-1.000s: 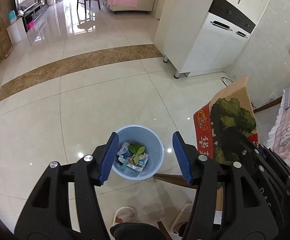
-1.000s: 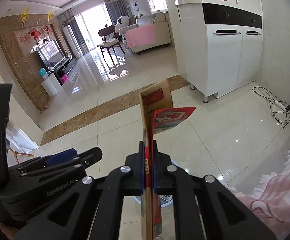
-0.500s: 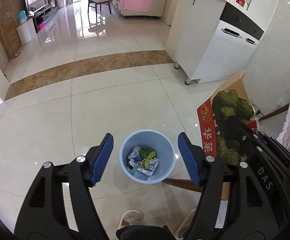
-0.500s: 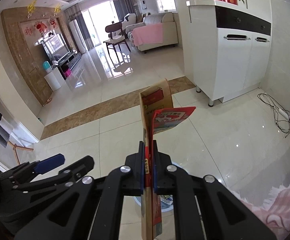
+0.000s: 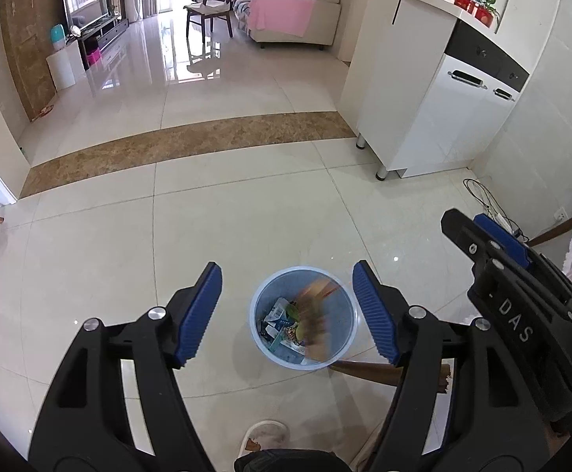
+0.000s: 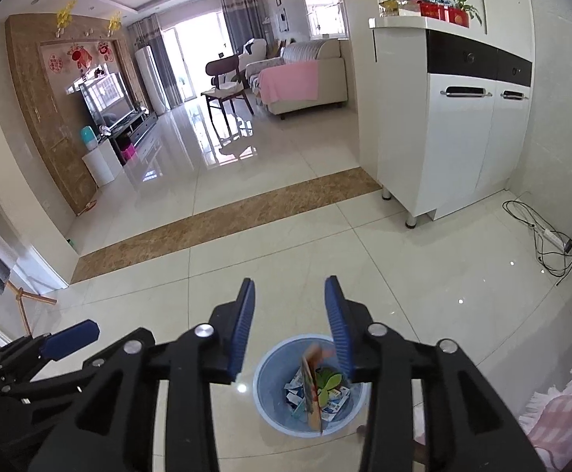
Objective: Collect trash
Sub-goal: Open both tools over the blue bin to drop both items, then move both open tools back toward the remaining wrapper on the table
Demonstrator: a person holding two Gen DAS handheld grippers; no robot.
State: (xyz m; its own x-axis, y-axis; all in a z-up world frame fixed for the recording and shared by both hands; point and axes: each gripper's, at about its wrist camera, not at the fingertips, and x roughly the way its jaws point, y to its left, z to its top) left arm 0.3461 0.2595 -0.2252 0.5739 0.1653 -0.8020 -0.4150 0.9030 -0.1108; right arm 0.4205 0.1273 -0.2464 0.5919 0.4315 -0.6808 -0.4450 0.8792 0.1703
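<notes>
Glossy cream-tiled floor (image 5: pixel 246 212) across most of both views, cut by a brown marble strip through the upper middle. Tall white cabinet with a black drawer band (image 6: pixel 463 118) at the upper right of both frames, standing on short metal legs. Beige sofa draped with a pink blanket (image 5: pixel 289 15) at the top centre of the left wrist view, a dark wooden chair (image 5: pixel 207 8) just left of it.

Round translucent pale-blue plastic trash bin (image 5: pixel 341 350) on the floor, low and centre in both views, already holding blue-and-white wrappers and a green leafy scrap (image 6: pixel 329 383). Flat brown cardboard carton piece with red print (image 6: pixel 311 385) inside the bin's mouth, edge-on in the right wrist view, motion-blurred in the left wrist view, touching neither pair of jaws.

Left gripper (image 5: pixel 287 306) above the bin, blue-padded jaws spread wide, nothing between them but the bin far below. Right gripper (image 6: pixel 289 330) likewise above the bin, jaws opening, parted and empty, the carton piece below them in the bin.

Black cable and white power strip (image 6: pixel 549 236) on the floor at the right edge of the right wrist view. Tip of a pale slipper (image 5: pixel 266 432) at the bottom centre of the left wrist view.
</notes>
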